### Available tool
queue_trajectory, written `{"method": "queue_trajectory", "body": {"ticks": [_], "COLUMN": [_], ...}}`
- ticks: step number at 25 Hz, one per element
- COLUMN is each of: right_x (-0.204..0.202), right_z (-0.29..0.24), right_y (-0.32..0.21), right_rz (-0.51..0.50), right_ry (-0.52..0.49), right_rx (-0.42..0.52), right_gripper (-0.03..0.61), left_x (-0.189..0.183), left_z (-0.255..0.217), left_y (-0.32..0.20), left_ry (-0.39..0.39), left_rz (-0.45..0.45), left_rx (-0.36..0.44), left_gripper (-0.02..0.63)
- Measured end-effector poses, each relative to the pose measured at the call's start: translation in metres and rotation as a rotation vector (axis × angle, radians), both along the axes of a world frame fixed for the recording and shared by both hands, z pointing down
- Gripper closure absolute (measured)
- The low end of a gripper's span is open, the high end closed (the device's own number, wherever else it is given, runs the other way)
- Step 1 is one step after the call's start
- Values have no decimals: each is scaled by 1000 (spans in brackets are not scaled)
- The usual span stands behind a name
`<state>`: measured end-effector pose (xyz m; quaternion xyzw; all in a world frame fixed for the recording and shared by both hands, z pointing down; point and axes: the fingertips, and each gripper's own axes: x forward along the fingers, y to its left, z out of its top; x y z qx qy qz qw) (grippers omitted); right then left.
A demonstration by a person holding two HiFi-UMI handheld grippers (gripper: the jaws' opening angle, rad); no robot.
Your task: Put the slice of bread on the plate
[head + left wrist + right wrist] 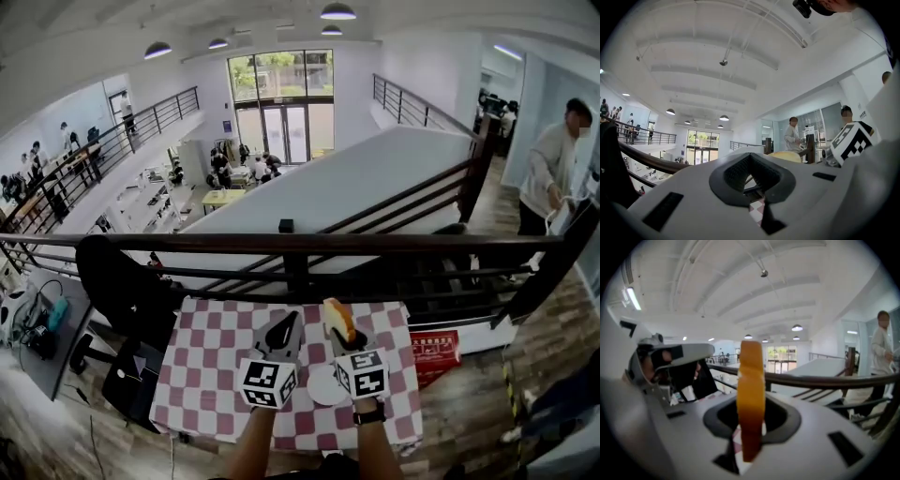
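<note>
1. The white plate (pixel 325 386) sits nearest you on the checked counter (pixel 211 366).
2. Your left gripper (pixel 284 330) is closed and empty.
3. Your right gripper (pixel 751 430) pinches the bread slice (pixel 751 390) near its lower end, in the air just beyond the plate. The slice stands on edge, long axis upright.
4. It is likely light and soft, so grip gently.

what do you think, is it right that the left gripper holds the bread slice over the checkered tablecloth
No: the right gripper holds the bread slice, as the right gripper view shows; the left gripper holds nothing. It is over the checkered tablecloth.
</note>
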<state>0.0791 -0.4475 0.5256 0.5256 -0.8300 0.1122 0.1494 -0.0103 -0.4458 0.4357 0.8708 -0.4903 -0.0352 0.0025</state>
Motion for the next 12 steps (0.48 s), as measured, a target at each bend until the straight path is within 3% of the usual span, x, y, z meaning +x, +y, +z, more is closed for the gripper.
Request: {"method": "queue_trajectory", "body": {"ticks": [8,12], "right_x": [13,12], "right_z": [123,183], "right_y": [-11,4], "right_rz": [75,90], "right_ry": [-157,-163], "right_rx": [-304,-456], "right_gripper": [483,483], "left_x": [1,-1], "left_z": [44,58], "left_y": [-10,-10], "left_ry": [-45,-48], "left_rz": [6,2], "left_rx": [-83,-116], "left_gripper": [595,595]}}
